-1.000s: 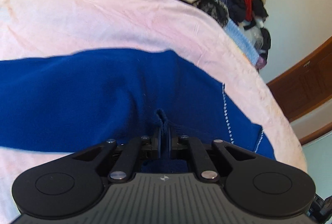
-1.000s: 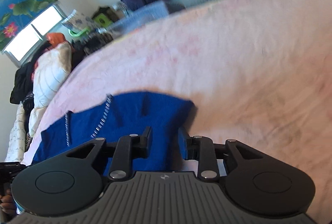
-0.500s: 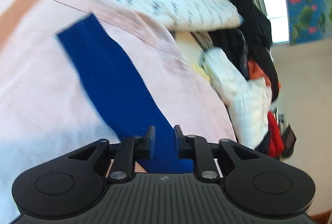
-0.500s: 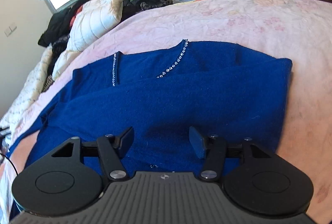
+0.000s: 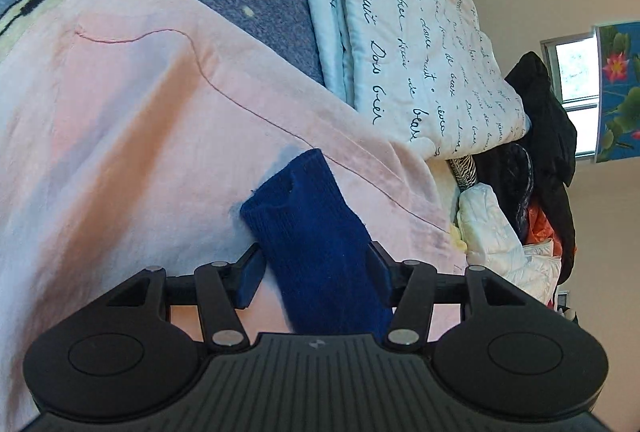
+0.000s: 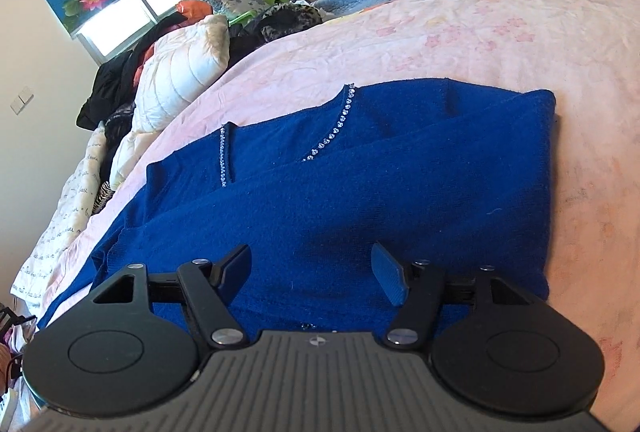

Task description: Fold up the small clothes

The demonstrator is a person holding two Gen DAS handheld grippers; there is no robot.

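A blue knitted sweater [image 6: 360, 187] is spread on the pink bed sheet [image 6: 500, 35], its right side folded over and its neckline edged with small beads [image 6: 332, 135]. The right gripper [image 6: 310, 272] is held over the near part of the garment with its fingers apart, nothing between them. The left gripper [image 5: 316, 272] is positioned over the sweater's sleeve [image 5: 316, 232], whose cuff lies flat on the sheet; the fingers are spread wide on either side of the sleeve.
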